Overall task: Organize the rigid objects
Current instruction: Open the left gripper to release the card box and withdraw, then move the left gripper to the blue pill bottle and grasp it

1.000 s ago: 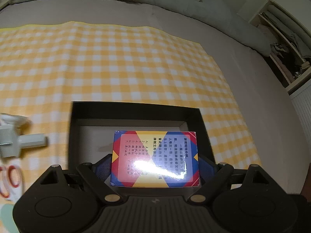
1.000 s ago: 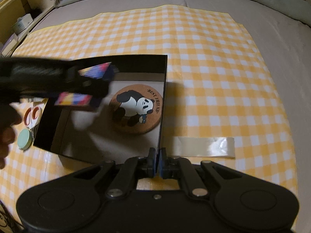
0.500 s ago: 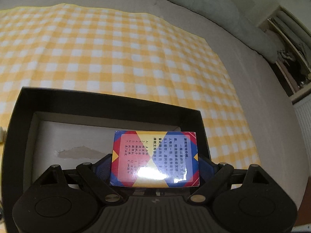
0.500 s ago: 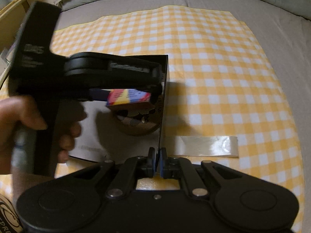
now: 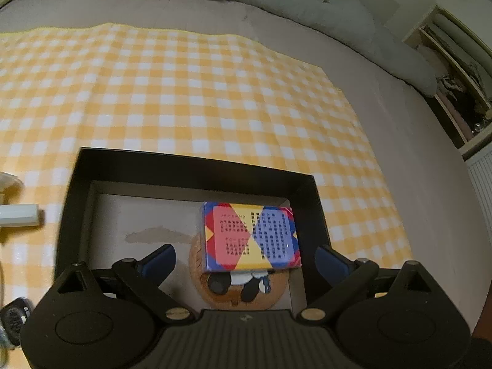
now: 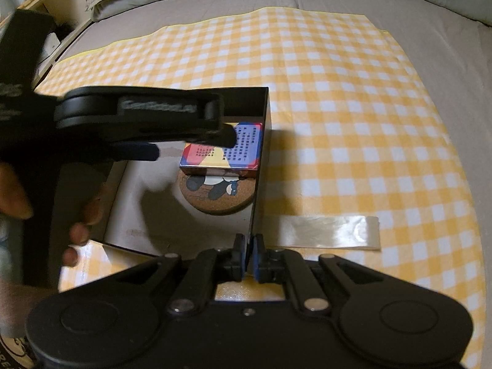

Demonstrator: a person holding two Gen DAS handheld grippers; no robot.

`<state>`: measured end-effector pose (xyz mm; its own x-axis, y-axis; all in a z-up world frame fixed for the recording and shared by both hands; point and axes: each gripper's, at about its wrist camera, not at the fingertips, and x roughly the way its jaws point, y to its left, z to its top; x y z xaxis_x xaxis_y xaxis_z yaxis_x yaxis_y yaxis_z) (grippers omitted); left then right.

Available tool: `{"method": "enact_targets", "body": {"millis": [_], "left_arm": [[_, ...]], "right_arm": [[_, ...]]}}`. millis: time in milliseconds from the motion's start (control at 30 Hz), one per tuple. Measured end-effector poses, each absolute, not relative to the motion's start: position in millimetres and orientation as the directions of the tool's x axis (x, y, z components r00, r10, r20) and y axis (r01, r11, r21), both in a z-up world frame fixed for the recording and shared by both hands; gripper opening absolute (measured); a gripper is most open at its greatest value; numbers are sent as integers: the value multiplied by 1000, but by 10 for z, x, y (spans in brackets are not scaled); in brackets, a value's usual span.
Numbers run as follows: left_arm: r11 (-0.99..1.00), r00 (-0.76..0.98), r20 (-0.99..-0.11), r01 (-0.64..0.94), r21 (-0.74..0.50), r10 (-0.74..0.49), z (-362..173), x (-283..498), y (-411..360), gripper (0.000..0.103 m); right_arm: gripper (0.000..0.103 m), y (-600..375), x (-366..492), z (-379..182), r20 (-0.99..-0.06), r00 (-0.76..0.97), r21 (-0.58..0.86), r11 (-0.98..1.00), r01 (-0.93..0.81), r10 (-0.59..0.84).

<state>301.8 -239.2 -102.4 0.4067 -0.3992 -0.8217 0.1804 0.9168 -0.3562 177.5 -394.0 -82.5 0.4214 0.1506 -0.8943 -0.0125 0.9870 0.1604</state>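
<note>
A black open box [image 5: 190, 166] [image 6: 264, 113] sits on the yellow checked cloth. Inside it lies a round cork coaster with a panda [image 5: 243, 292] [image 6: 215, 193]. A red, yellow and blue card box [image 5: 249, 236] [image 6: 224, 150] rests flat in the far right corner, partly on the coaster. My left gripper [image 5: 244, 256] [image 6: 190, 144] hovers over the box with its jaws opening wide, and neither pad touches the card box. My right gripper [image 6: 249, 252] is shut on the near right corner of the black box's wall.
A strip of clear tape [image 6: 326, 232] lies on the cloth right of the box. A white object [image 5: 18, 215] and a dark small item [image 5: 13, 316] lie left of it. Grey bedding surrounds the cloth, with shelves [image 5: 455, 70] at the right. A hand [image 6: 80, 230] holds the left gripper.
The left gripper opened and let go of the card box, which now lies in the black box on the coaster. The right gripper stayed put on the box wall.
</note>
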Motion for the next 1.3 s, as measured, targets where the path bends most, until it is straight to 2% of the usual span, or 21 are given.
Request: {"method": "enact_targets", "body": {"millis": [467,833,1000,1300], "left_arm": [[922,458,-808,287,-261,-371,-496,2491,-2003,103],[916,512,-787,368,-162,-345,-271,2060,-1668,103],[923,505,-803,357,-141,-318,-312,2012,-1467,103],[952,571,-781,290,-97,-254,-259,2188,-1076,103]], "right_arm": [[5,-3837,1782,-859,-894,435,114,993,-12,108],[6,-3850,1823,-933,-902,422,98,995,-3,90],[5,-3806,1864,-941,-907,415,80,997,15,66],[4,-3650,1953,-968,-913,408,14,1000,24,3]]}}
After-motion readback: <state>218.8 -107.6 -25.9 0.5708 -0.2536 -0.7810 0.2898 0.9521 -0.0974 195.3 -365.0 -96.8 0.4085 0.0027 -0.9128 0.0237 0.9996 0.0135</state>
